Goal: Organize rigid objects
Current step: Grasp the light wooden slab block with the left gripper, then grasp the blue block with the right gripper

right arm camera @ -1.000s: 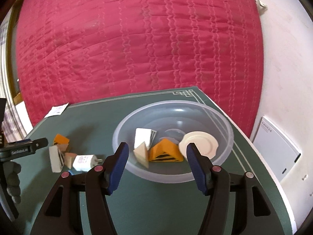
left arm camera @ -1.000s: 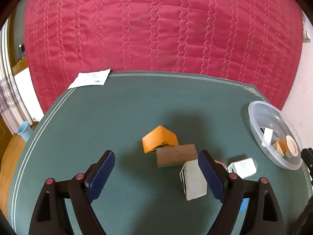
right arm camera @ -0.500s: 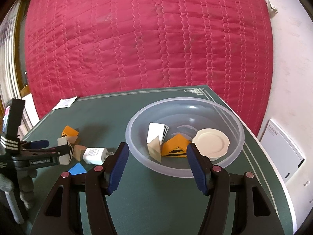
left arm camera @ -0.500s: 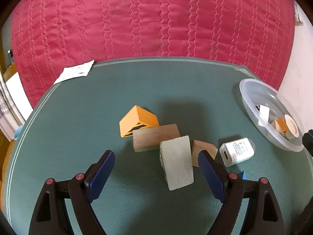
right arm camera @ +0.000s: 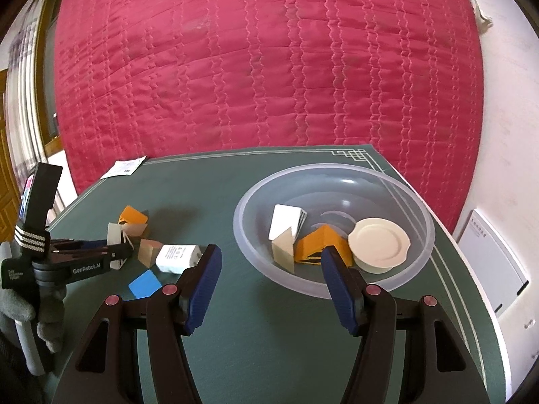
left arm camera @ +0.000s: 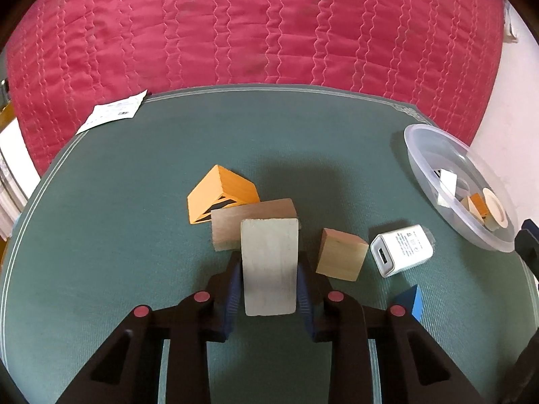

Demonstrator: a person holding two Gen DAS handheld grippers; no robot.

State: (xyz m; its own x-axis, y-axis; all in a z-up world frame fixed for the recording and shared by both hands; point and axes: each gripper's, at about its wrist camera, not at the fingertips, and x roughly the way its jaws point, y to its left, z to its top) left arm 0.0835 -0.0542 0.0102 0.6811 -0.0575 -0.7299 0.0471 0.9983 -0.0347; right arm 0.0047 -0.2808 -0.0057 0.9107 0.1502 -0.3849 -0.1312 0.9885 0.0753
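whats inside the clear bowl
The clear bowl holds a white block, a pale wedge, an orange wedge and a cream plate; anything beneath them is hidden.

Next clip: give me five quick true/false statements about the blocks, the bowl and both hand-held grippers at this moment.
1. The left hand-held gripper is shut on the white block. True.
2. The right hand-held gripper holds the charger. False: it is empty, and the charger lies on the mat.
3. The clear bowl holds a small white plate. True.
4. The bowl is empty. False: it holds blocks and the plate.
5. The orange block lies on the mat. True.
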